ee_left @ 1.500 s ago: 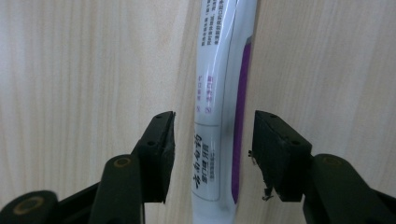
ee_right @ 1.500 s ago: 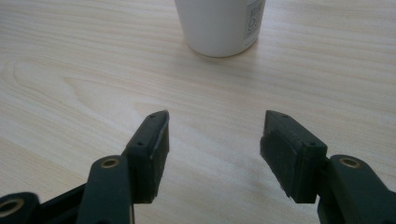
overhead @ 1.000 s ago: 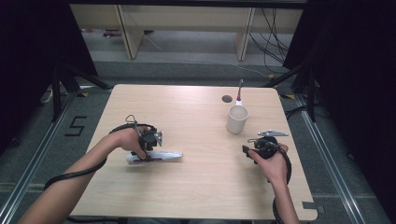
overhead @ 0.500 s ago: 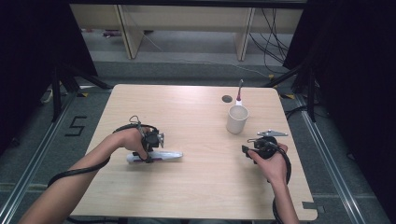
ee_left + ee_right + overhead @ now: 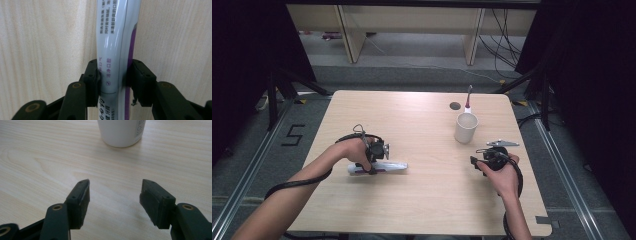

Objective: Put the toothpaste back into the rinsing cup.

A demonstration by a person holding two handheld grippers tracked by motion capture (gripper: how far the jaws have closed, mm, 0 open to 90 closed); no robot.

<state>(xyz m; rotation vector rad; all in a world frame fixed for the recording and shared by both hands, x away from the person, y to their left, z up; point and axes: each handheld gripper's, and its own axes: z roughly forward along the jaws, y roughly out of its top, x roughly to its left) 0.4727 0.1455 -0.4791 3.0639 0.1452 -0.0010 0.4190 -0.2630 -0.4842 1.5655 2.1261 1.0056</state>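
Left gripper (image 5: 113,80): we see its jaws pinching the tube (image 5: 117,45) on both sides.
Tube: lies flat on the table (image 5: 412,210), left of middle, white with a purple stripe.
Right gripper (image 5: 113,195): jaws spread, nothing between them, low over the table's right side.
Cup (image 5: 465,127): white, upright, just beyond the right gripper.

Floor marking (image 5: 293,135), left of the table in the high view: a dark numeral "5". Tube (image 5: 117,45), centre of the left gripper view: columns of small purple Chinese print on its white face, running lengthwise; the characters are too small to be transcribed with confidence. White cup (image 5: 121,131), top edge of the right gripper view: a small grey printed label at its right side, illegible.
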